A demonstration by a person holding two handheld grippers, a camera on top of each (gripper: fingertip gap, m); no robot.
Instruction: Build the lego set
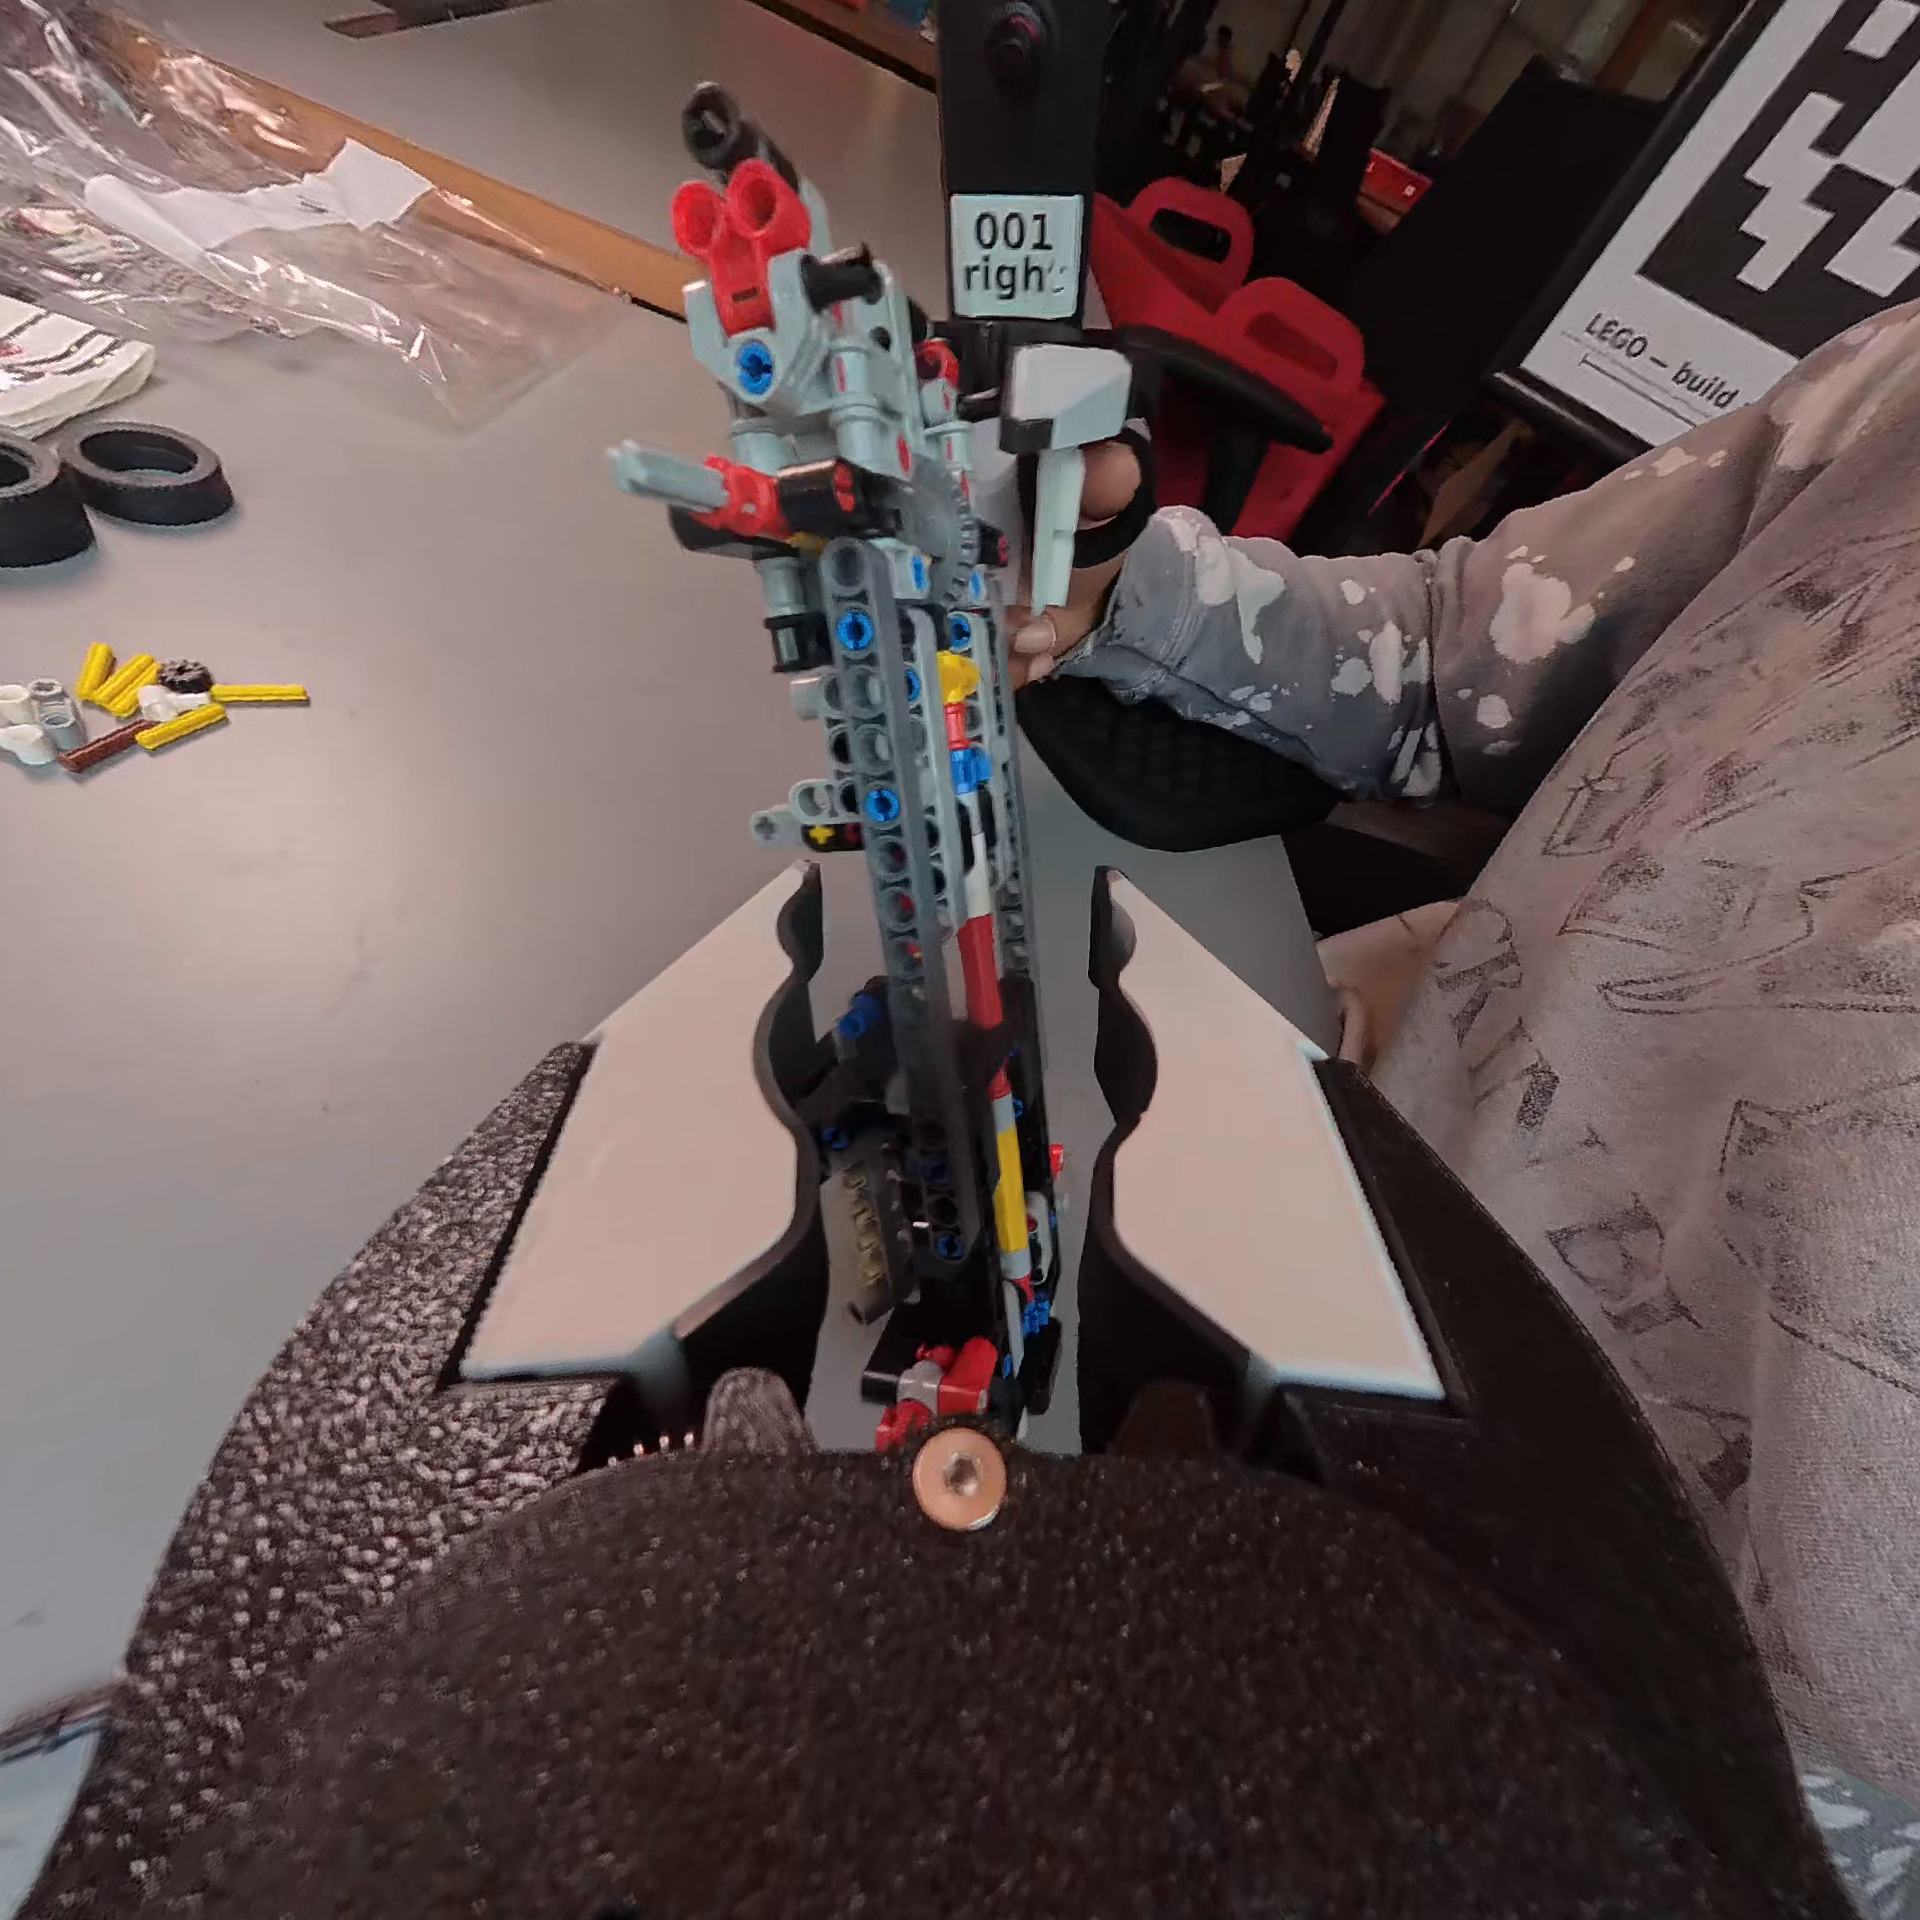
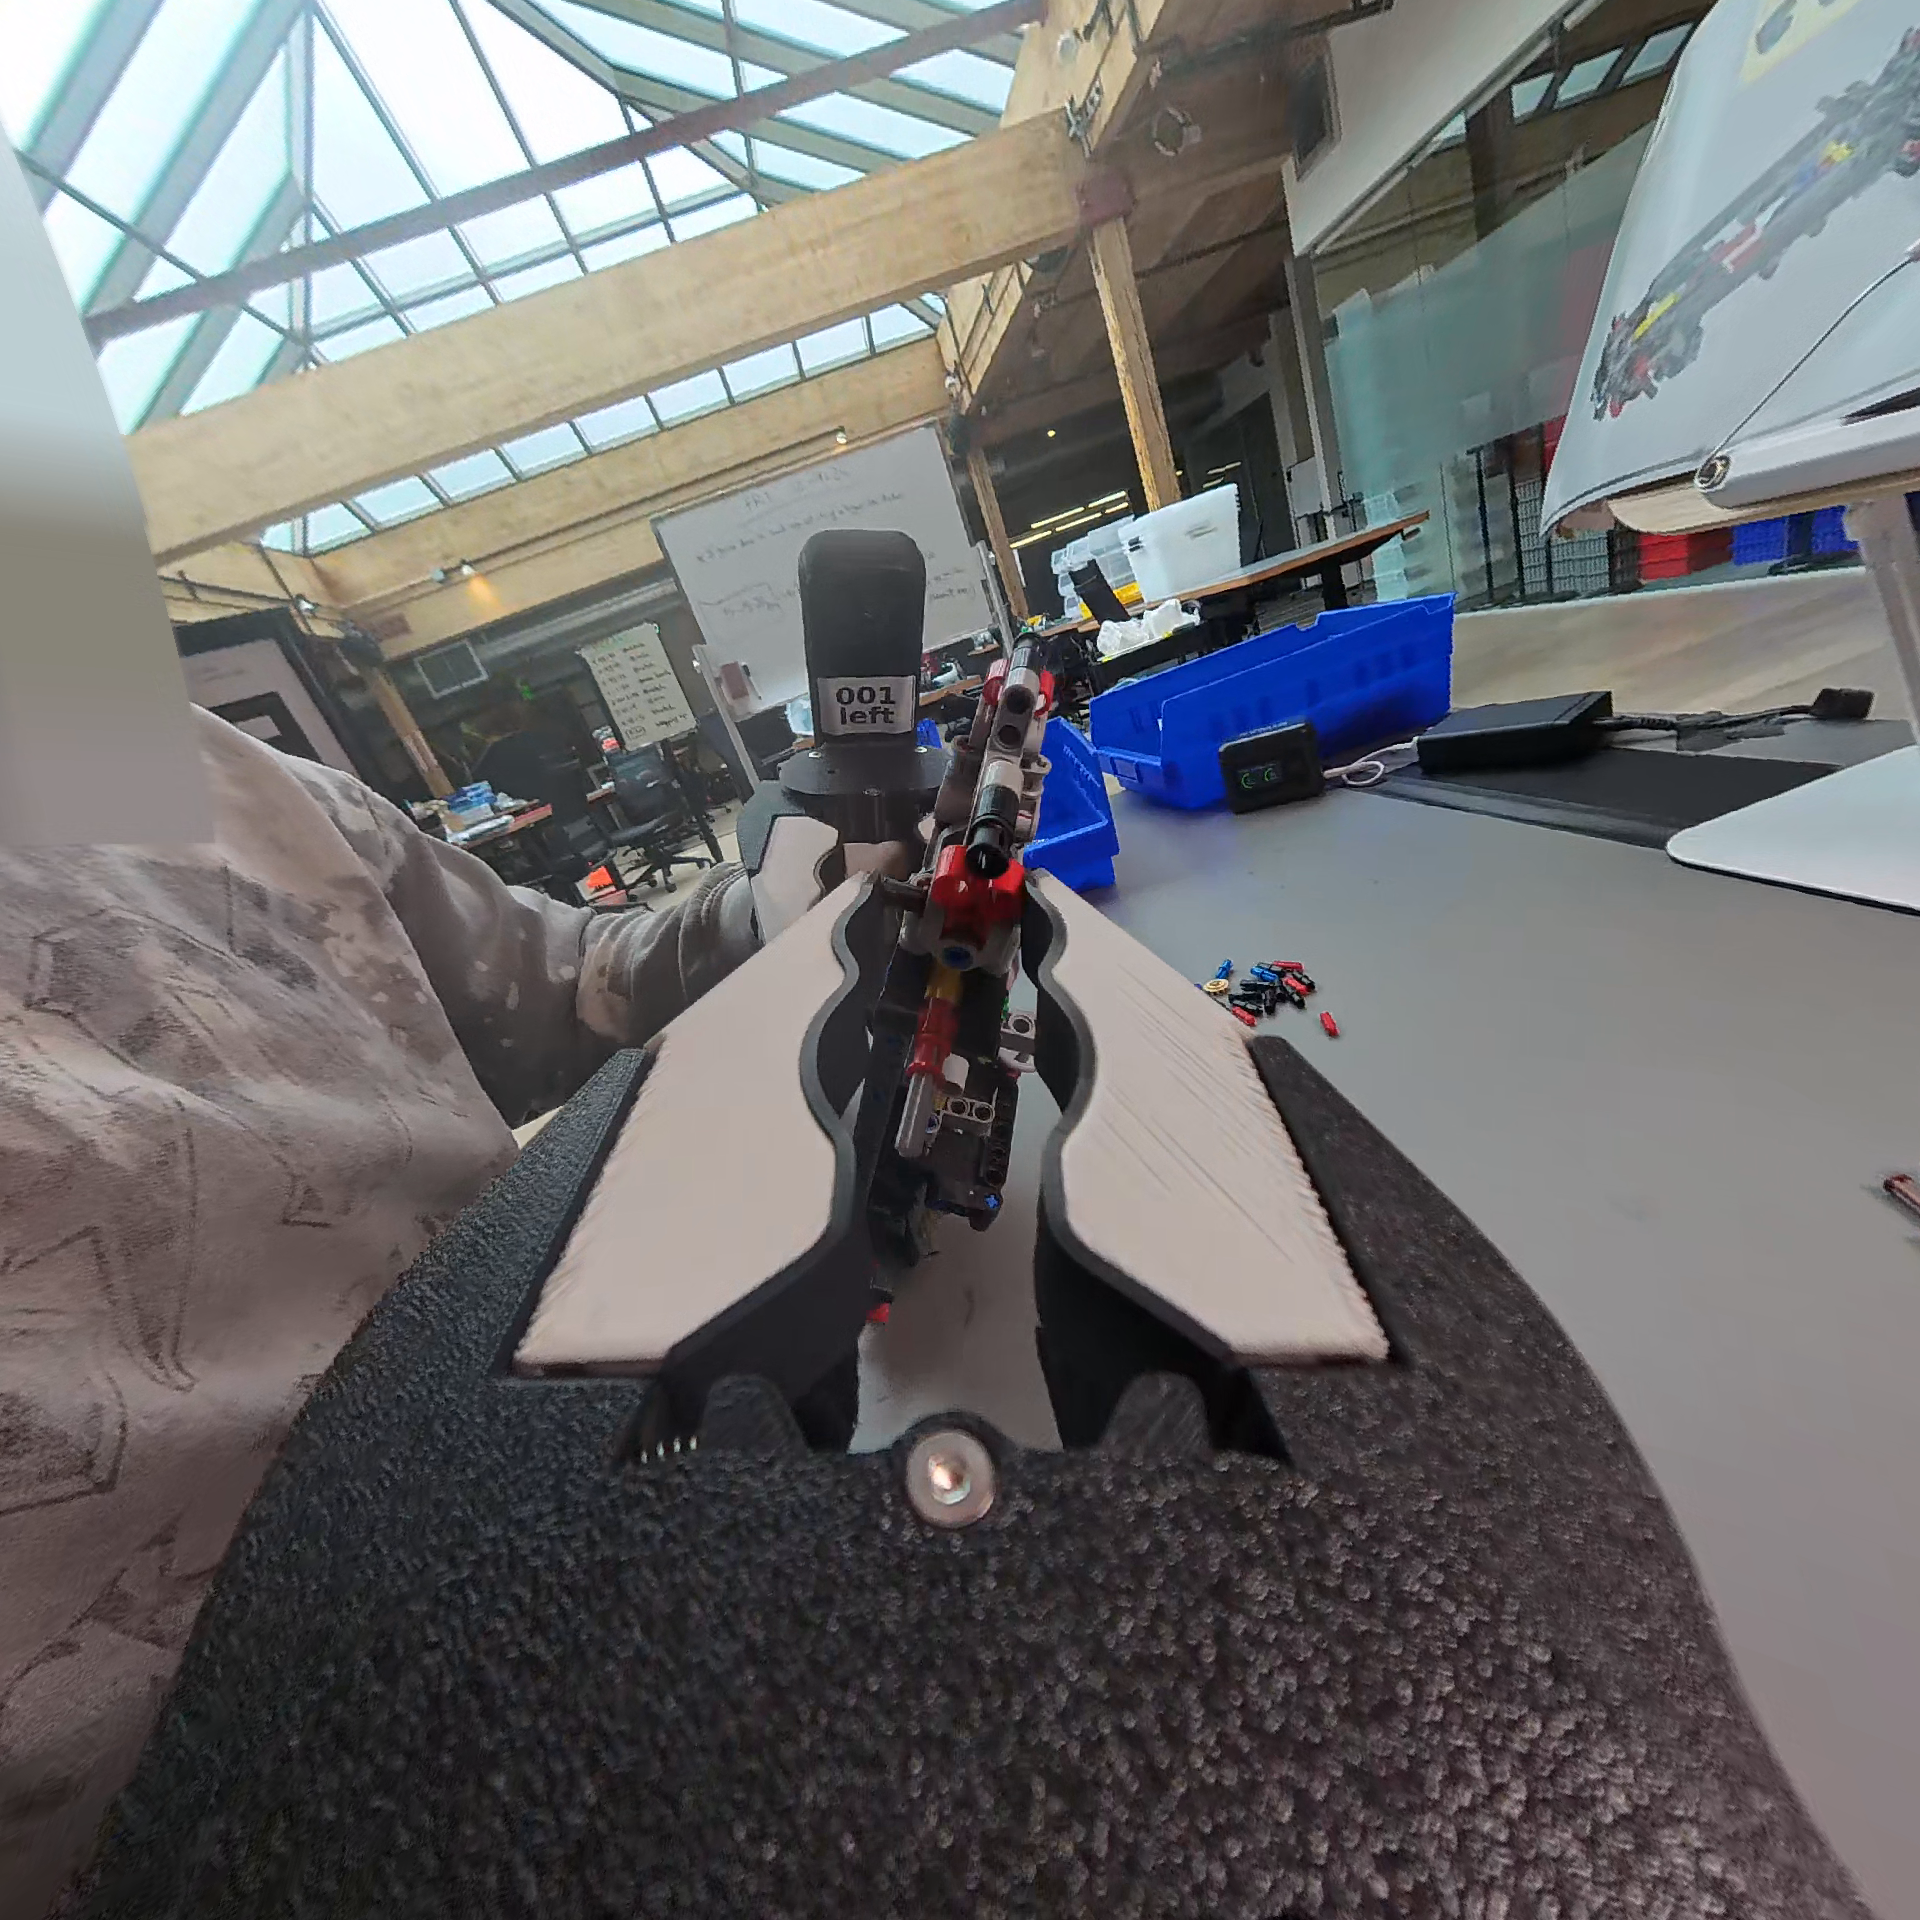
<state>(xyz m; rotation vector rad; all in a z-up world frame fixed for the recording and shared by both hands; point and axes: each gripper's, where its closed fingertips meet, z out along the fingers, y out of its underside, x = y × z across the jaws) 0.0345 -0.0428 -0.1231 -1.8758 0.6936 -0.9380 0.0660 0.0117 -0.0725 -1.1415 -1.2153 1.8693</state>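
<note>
A long Lego Technic assembly (image 1: 914,790) of grey beams with red, blue and yellow pins is held in the air between both grippers. My left gripper (image 1: 956,878) has its fingers closed around the near end of the assembly. The right gripper (image 1: 1039,468) shows at the far end, gripping beside the gear. In the right wrist view the same assembly (image 2: 961,997) runs between my right gripper's (image 2: 951,883) fingers. The left gripper (image 2: 821,862) shows behind it at the far end. The contact points are partly hidden by the assembly.
Two black tyres (image 1: 145,473), loose yellow and grey pieces (image 1: 135,707) and clear plastic bags (image 1: 260,239) lie on the grey table to the left. Blue bins (image 2: 1278,707), a pile of small pins (image 2: 1262,987) and an instruction booklet on a stand (image 2: 1745,260) are on the right. Across from one pair of fingers to the other is roughly 9 centimeters.
</note>
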